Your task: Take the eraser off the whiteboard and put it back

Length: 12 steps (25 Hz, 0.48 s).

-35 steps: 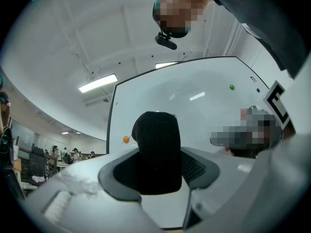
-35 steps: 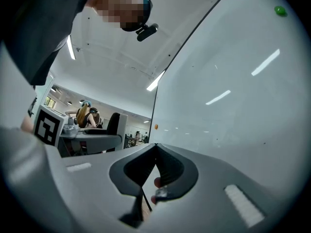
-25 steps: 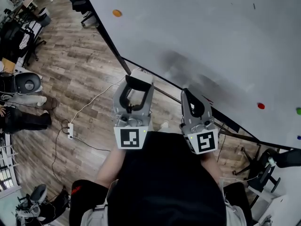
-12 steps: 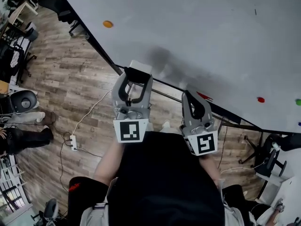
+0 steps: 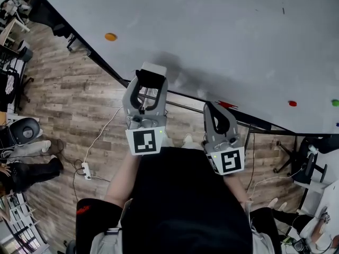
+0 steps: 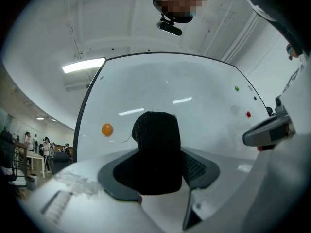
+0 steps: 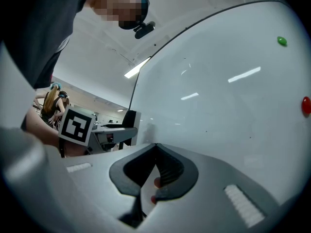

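Note:
The eraser [image 5: 152, 69], a white block with a black felt face, sits between the fingers of my left gripper [image 5: 150, 77], which is shut on it. It hovers at the lower edge of the whiteboard [image 5: 222, 36], over a faint grey smudge. In the left gripper view the black felt of the eraser [image 6: 156, 152] fills the gap between the jaws, with the whiteboard [image 6: 194, 101] right behind it. My right gripper [image 5: 212, 107] is shut and holds nothing; it stays lower right, near the board's tray. In the right gripper view its tips [image 7: 155, 146] meet.
Magnets dot the board: an orange magnet [image 5: 110, 36], a red magnet [image 5: 292, 103], a green magnet [image 5: 335, 102]. A red marker [image 5: 226, 104] lies on the tray. On the wooden floor below are a power strip [image 5: 86, 170] with cables and an office chair [image 5: 24, 131].
My left gripper has carried the eraser up and nearer to the whiteboard's lower edge. The right gripper has hardly moved.

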Motion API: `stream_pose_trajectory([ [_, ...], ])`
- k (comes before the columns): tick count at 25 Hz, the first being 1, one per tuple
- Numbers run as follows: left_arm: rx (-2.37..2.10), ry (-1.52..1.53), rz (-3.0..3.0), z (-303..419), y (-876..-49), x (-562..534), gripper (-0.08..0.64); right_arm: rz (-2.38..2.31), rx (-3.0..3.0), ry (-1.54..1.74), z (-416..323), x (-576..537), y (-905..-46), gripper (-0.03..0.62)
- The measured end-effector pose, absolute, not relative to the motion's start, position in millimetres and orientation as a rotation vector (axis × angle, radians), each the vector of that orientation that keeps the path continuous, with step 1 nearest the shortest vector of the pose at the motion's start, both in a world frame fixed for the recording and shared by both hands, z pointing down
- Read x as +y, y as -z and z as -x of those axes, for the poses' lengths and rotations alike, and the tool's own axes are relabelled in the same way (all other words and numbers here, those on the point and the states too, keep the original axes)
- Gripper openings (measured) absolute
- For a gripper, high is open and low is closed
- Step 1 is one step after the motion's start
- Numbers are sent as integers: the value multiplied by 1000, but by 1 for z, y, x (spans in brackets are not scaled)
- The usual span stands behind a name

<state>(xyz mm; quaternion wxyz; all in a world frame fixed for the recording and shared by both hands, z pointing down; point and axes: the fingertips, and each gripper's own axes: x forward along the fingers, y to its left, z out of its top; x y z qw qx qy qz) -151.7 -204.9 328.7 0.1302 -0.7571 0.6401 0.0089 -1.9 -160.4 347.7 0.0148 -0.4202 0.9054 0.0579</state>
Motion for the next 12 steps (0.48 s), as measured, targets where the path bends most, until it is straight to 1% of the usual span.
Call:
stream_pose_trajectory([
  [12,1856,5,2281,163,-346,-233,236,1428,2792,-172,10,-164,-356,3],
])
